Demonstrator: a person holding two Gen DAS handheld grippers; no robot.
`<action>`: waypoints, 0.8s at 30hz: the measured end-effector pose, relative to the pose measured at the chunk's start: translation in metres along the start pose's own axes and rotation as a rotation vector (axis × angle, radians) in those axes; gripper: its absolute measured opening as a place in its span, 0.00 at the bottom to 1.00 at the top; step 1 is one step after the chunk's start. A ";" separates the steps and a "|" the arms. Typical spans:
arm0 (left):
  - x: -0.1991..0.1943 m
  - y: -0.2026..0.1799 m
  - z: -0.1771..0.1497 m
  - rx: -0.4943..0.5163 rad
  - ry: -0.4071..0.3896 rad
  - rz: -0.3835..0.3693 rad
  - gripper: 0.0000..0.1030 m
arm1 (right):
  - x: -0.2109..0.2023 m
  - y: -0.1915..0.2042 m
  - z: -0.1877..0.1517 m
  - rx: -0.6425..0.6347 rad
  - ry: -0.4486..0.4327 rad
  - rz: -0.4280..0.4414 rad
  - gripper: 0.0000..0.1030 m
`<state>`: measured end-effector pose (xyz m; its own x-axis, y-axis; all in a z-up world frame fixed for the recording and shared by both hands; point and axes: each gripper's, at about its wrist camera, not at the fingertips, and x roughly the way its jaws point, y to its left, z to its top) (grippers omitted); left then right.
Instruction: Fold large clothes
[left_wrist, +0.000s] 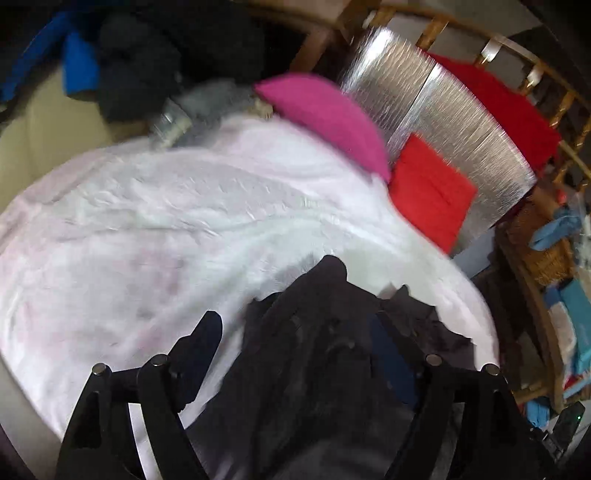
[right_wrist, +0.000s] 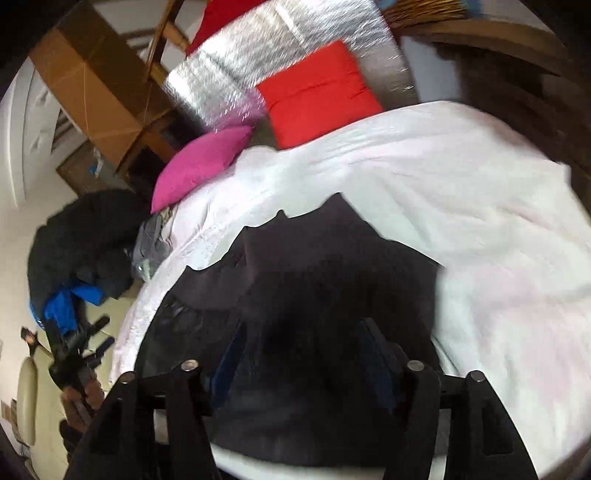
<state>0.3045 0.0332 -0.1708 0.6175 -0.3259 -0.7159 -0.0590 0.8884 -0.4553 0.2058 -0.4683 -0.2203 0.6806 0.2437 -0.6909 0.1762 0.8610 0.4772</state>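
Jaws of the left gripper (left_wrist: 295, 354) stand spread wide, pads apart, nothing pinched. Left view: dark garment (left_wrist: 325, 362) lies bunched between and just ahead of the fingers, its right part covering the right finger; left finger (left_wrist: 199, 350) sits clear of the cloth, over the white sheet (left_wrist: 147, 229). Garment rests on the sheet. Well ahead of the jaws, pink pillow (left_wrist: 325, 114); ahead and right, red cushion (left_wrist: 428, 188) against a silver foil panel (left_wrist: 443, 122). Far ahead-left, a dark pile (left_wrist: 140, 66) with blue cloth (left_wrist: 79, 64). Frame is motion-blurred.

Right view: right gripper (right_wrist: 299, 354) jaws also spread, blue-lined fingers (right_wrist: 229, 354) apart, no grip seen. The garment (right_wrist: 325, 280) fills the gap between them and runs ahead, flat on the sheet (right_wrist: 461, 184); whether the pads touch it, cannot tell, too dark and blurred. Ahead of the jaws, red cushion (right_wrist: 317, 96) and foil panel (right_wrist: 236, 70); ahead-left, pink pillow (right_wrist: 199, 166). Far left, dark pile (right_wrist: 81, 236), blue cloth (right_wrist: 61, 306), cardboard box (right_wrist: 88, 74).
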 end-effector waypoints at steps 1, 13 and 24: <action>0.018 -0.005 0.004 0.005 0.038 0.000 0.80 | 0.019 0.006 0.009 -0.012 0.018 -0.022 0.69; 0.145 -0.019 0.004 0.105 0.199 0.143 0.73 | 0.165 0.023 0.040 -0.207 0.092 -0.354 0.52; 0.129 -0.035 0.019 0.156 0.064 0.034 0.17 | 0.126 0.032 0.075 -0.182 -0.134 -0.373 0.05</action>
<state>0.4008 -0.0342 -0.2368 0.5658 -0.3100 -0.7640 0.0466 0.9371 -0.3458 0.3501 -0.4434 -0.2514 0.6828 -0.1485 -0.7153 0.3074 0.9466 0.0969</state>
